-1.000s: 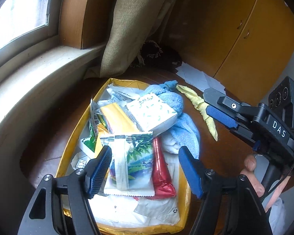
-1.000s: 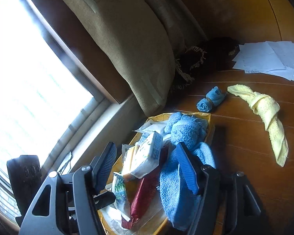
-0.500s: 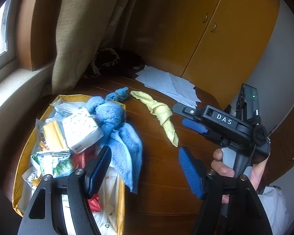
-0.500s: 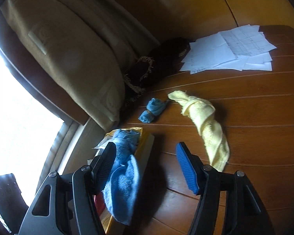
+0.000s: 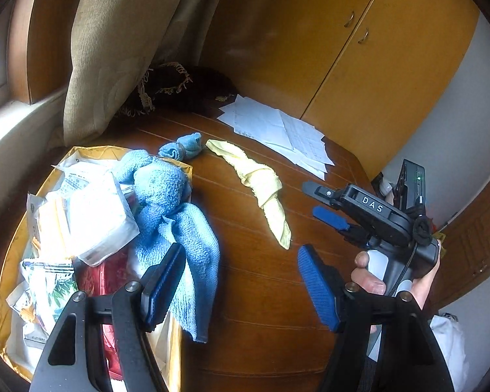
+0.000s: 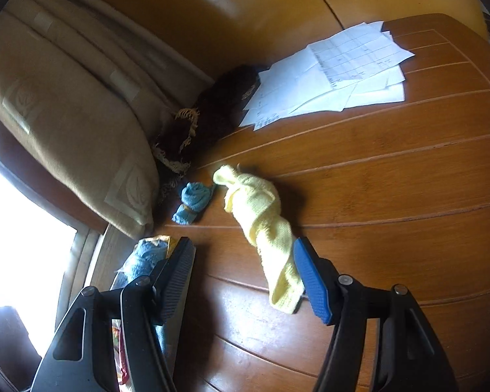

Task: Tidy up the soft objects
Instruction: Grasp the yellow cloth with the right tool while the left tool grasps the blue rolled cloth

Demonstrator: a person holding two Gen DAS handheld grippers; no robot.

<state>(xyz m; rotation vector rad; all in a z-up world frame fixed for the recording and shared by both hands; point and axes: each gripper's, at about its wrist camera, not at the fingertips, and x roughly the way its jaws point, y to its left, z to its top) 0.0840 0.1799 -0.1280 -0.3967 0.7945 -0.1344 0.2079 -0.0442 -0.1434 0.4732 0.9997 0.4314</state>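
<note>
The yellow towel [image 6: 261, 225] lay twisted and knotted on the wooden table [image 6: 392, 196], stretched lengthwise, its lower end lying between the right gripper's fingers, close to the blue right-hand pad [image 6: 310, 281]; contact could not be confirmed. The right gripper [image 6: 245, 277] stood spread wide, nothing pinched. Just beside the towel's far end sat a small rolled blue cloth [image 6: 192, 201], apart from it by a narrow gap. A larger blue towel [image 5: 176, 215] hung knotted over the near edge of a yellow tray [image 5: 9, 261], its loose end draped onto the table. The tray held assorted packets, among them a white tissue pack [image 5: 91, 219] and a red pouch [image 5: 98, 277]. The left gripper [image 5: 241, 287] was spread wide above the table beside the tray, empty. In the left view a hand [image 5: 392, 281] gripped the right tool's handle. Loose papers [image 6: 336, 75] lay at the table's far side, near a dark fringed cloth [image 6: 205, 121] and a tan curtain [image 6: 65, 124].
</note>
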